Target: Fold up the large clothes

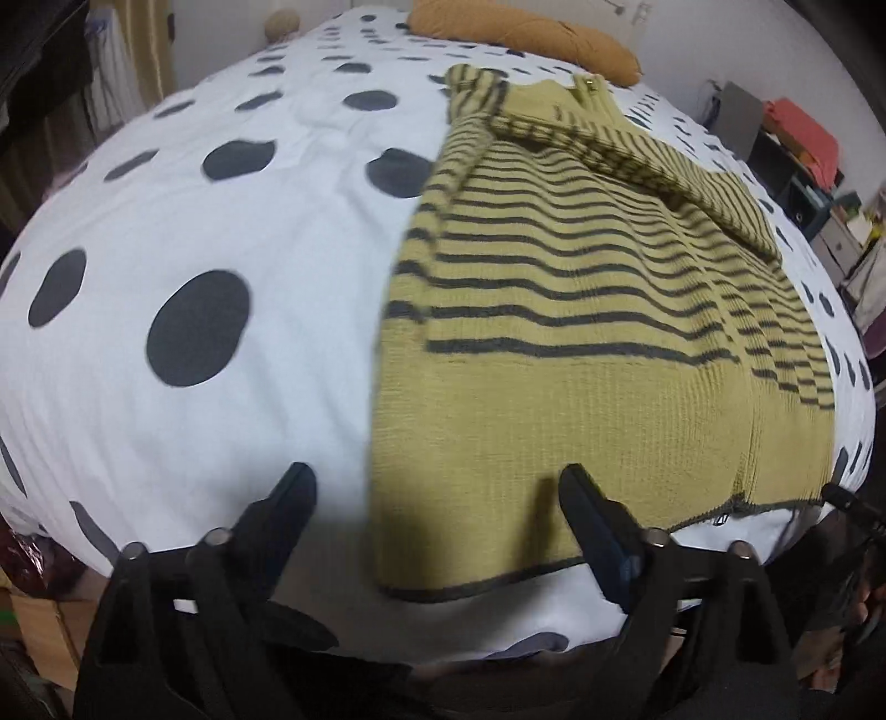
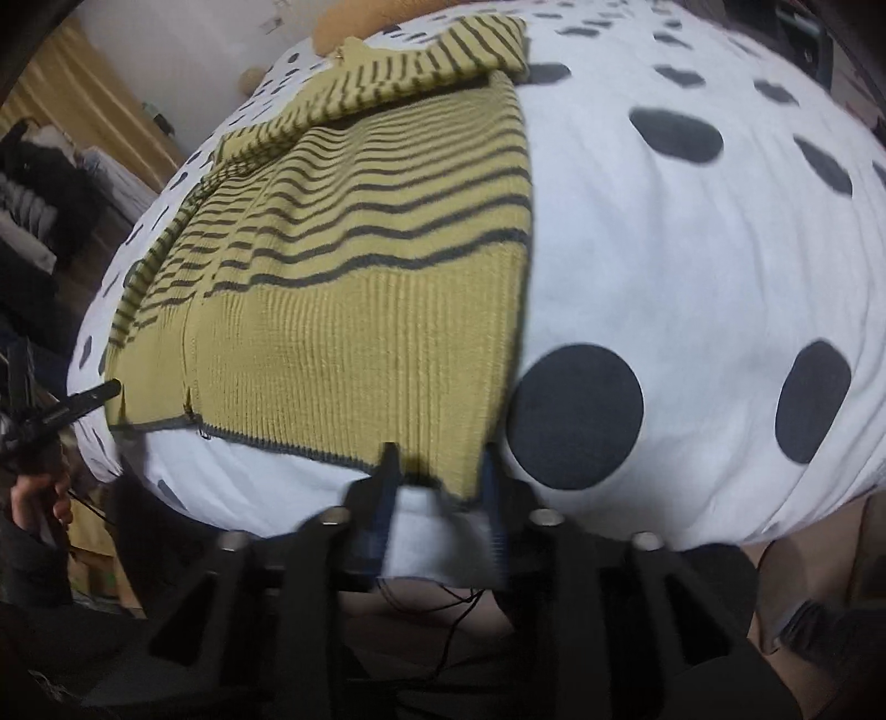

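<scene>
Left claw (image 1: 437, 487) spread wide above the near left corner of the sweater (image 1: 554, 310), pinching nothing; one finger over the bedsheet (image 1: 221, 387) at 7 o'clock, the other over the knit at 5 o'clock. Sweater lying flat on the bed from centre out to 1 o'clock, sides folded in, a sleeve laid across the top near the orange pillow (image 1: 526, 33).

Risks from here, as a judgement: closing that wide a spread could gather sheet along with knit and drag the bedding. Lifting one corner ahead of the other could skew the fold or shake the tucked sleeve loose. Heavy ribbed knit may sag between two grip points and crease unevenly.

Right claw (image 2: 440, 459) half spread, straddling the near right corner of the sweater (image 2: 354, 266) at 6 o'clock; pads apparently not pressing, so the hem could slip out on the lift.

No brand, label or writing readable anywhere.
</scene>
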`<action>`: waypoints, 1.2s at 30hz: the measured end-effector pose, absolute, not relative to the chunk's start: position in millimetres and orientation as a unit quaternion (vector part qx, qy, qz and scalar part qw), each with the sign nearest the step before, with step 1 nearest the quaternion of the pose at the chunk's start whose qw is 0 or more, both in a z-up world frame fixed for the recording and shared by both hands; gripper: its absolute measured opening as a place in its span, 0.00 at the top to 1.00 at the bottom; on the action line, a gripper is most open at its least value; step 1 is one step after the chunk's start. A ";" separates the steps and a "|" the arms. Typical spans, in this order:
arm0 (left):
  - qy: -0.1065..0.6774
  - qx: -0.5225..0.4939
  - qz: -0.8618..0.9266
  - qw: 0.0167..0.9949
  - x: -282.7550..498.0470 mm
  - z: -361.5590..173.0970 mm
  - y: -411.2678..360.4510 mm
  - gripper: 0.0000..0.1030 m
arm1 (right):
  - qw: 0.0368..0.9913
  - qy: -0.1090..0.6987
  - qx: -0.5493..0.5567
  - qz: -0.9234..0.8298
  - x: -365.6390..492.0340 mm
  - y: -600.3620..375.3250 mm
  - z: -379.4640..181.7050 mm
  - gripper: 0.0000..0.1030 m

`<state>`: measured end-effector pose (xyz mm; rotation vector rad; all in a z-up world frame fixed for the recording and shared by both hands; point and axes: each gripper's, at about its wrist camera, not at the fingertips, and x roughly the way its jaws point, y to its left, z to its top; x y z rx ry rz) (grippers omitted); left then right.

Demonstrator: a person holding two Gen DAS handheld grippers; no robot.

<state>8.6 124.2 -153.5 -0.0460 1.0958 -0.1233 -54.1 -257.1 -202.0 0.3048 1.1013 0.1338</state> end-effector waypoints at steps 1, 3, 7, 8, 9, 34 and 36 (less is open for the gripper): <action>0.525 -0.011 -0.058 0.849 7.7 -155.9 118.9 0.12 | 0.842 0.518 0.140 0.056 -53.4 -258.3 -203.4 0.48; 0.536 0.000 -0.056 0.842 2.2 -163.1 112.6 0.12 | 0.841 0.520 0.143 0.039 -55.1 -260.9 -205.1 0.47; 0.527 -0.041 -0.065 0.847 -9.1 -159.9 126.6 0.12 | 0.833 0.519 0.185 0.055 -67.2 -268.8 -204.0 0.47; 0.519 -0.063 -0.071 0.849 -11.7 -158.4 134.1 0.12 | 0.829 0.517 0.203 0.058 -72.6 -271.2 -205.8 0.47; 0.509 -0.104 -0.080 0.851 -16.5 -158.0 146.5 0.12 | 0.824 0.515 0.228 0.062 -78.3 -274.8 -209.7 0.47; 0.477 -0.263 -0.132 0.828 2.2 -182.0 191.3 0.81 | 0.827 0.435 0.340 0.108 -89.2 -303.3 -237.0 0.88; 0.476 -0.248 -0.134 0.833 1.9 -181.6 188.0 0.75 | 0.837 0.454 0.294 0.079 -89.8 -306.3 -235.0 0.80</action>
